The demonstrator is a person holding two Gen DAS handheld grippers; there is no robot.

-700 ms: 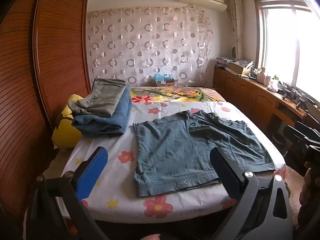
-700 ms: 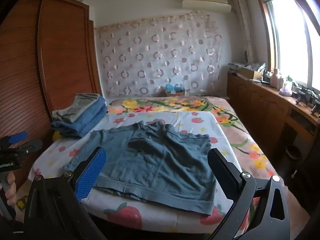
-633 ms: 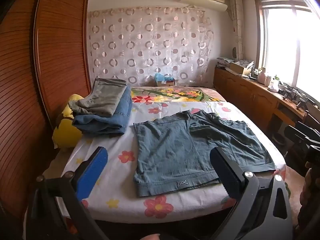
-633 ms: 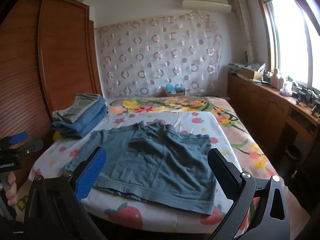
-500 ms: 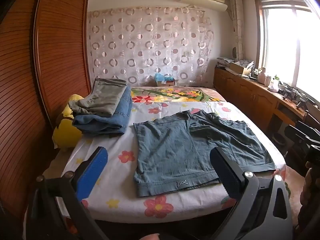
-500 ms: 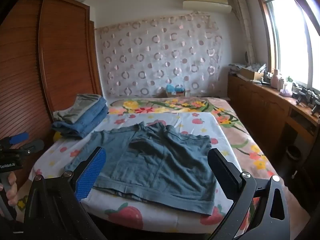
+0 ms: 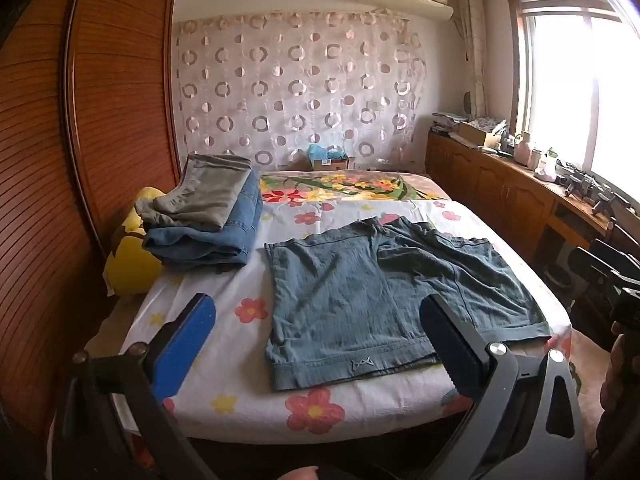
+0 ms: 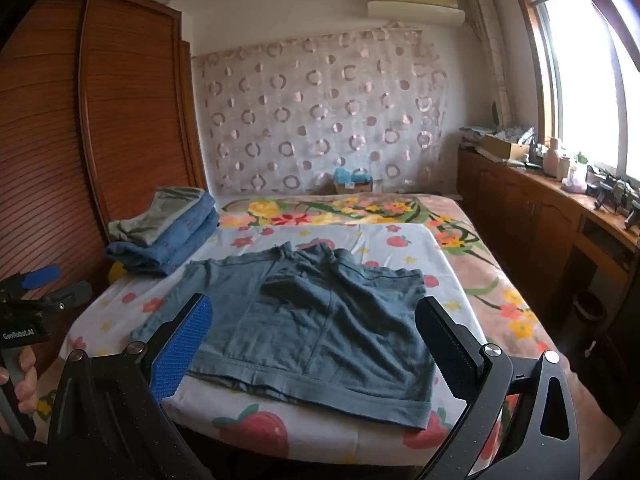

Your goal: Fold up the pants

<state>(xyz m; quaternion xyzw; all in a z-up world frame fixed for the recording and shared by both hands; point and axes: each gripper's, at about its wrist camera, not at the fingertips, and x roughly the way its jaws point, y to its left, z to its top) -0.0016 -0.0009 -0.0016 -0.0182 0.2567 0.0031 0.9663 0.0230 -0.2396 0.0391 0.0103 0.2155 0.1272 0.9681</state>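
On the near half of the bed point(image 7: 240, 408), spread over the white flowered sheet point(image 8: 400, 256), lie the blue-grey shorts point(image 7: 360, 296), waistband toward me and both legs fanned out toward the headboard end, with some wrinkling where the legs meet. My left gripper point(image 7: 316, 344) hangs short of the near hem with its jaws spread wide and nothing between them; my right gripper point(image 8: 312, 344) is the same, wide apart, empty, hovering over the near edge of the fabric without touching it. No fold has been made yet, as I judge it. The main risk I see is pinching the sheet together with the cloth, since the shorts lie flat on it and the material looks thin; a deep bite would drag the bedding up with the fold. If I take only the top layer at a corner, the layers may slide apart and the fold come out skewed. The fabric looks limp, so an uneven lift from my two hands would leave a twisted crease. The stack of folded clothes point(image 7: 208, 224) sits close to the left leg, and a wide sweep could knock it.
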